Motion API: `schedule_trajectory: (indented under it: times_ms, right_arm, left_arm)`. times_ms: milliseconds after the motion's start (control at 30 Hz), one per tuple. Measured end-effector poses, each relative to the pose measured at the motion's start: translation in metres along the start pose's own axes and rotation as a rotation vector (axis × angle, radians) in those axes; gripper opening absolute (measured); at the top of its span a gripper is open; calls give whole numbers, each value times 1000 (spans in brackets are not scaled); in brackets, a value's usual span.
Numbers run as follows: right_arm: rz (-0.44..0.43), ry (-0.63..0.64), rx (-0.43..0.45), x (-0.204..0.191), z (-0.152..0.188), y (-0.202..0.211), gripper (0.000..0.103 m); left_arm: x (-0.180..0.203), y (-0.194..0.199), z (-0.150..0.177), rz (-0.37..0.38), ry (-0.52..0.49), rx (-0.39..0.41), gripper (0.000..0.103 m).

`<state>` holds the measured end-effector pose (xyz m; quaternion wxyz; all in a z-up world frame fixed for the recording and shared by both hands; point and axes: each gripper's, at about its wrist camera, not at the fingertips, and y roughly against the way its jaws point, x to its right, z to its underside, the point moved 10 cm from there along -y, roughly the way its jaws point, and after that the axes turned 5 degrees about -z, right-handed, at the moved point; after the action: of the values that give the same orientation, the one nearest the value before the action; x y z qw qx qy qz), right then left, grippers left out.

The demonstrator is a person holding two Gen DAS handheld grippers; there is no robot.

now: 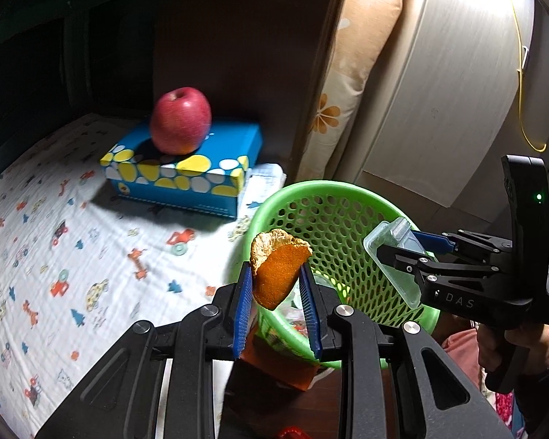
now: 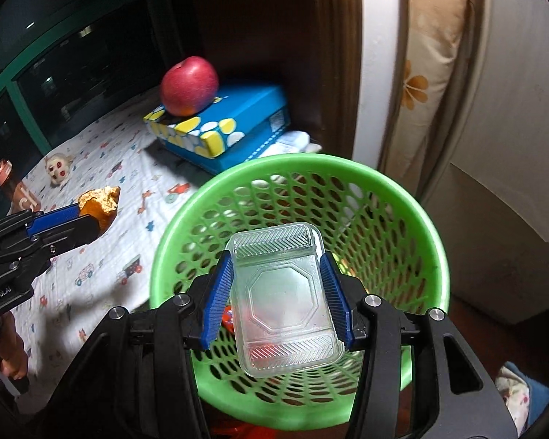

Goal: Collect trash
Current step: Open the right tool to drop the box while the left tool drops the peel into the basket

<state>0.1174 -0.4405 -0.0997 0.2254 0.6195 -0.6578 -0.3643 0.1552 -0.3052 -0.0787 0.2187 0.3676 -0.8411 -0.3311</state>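
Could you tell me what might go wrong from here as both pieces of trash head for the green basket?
The orange peel in the left gripper hangs near the green basket rim, not clearly over the opening; released now, it might land on the patterned sheet. The clear plastic tray, wide and light in the right gripper, could catch on the rim or tip out.

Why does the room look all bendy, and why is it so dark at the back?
Left wrist view: the fisheye lens bends the wall and the cloth's edges; light falls from the right, so the apple and tissue box throw dark shadows leftward, and the far corner stays black. Right wrist view: the same bending rounds the green basket; the windows are dark, and the clear plastic tray shows faint glare.
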Motion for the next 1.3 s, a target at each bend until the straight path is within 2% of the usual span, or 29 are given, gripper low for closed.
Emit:
schedule_trajectory:
  times_ms: [67, 167, 533, 667, 733, 800, 867, 900, 1100, 1133, 1167, 1300]
  right_arm:
    - [7, -15, 5, 8, 1, 2, 50]
    - [12, -35, 12, 19, 2, 6, 58]
    - [18, -75, 29, 41, 12, 20, 64]
    - [14, -82, 34, 42, 15, 23, 67]
    - [12, -84, 39, 42, 16, 25, 69]
    - [9, -84, 42, 41, 17, 28, 70]
    - [5, -86, 45, 40, 17, 29, 71]
    - [4, -85, 45, 39, 17, 29, 72]
    - [-20, -89, 60, 26, 17, 31, 74]
    - [-22, -87, 62, 24, 17, 31, 76]
    - [-22, -85, 65, 21, 17, 31, 76]
    - [-32, -81, 77, 11, 16, 33, 79]
  left_arm:
    - [8, -4, -2, 8, -12, -5, 25]
    - [18, -9, -3, 19, -22, -15, 26]
    - [48, -19, -1, 44, -48, -40, 27]
    - [53, -20, -2, 44, -50, -38, 40]
    - [54, -19, -3, 48, -51, -34, 42]
    - [55, -17, -3, 41, -52, -29, 51]
    - [53, -15, -4, 38, -50, -22, 53]
    - [52, -14, -4, 36, -45, -21, 59]
    - [37, -6, -3, 10, -13, 0, 68]
    - [34, -4, -3, 3, -11, 3, 71]
    - [30, -1, -3, -10, -6, 10, 79]
    - [16, 9, -2, -41, 3, 32, 81]
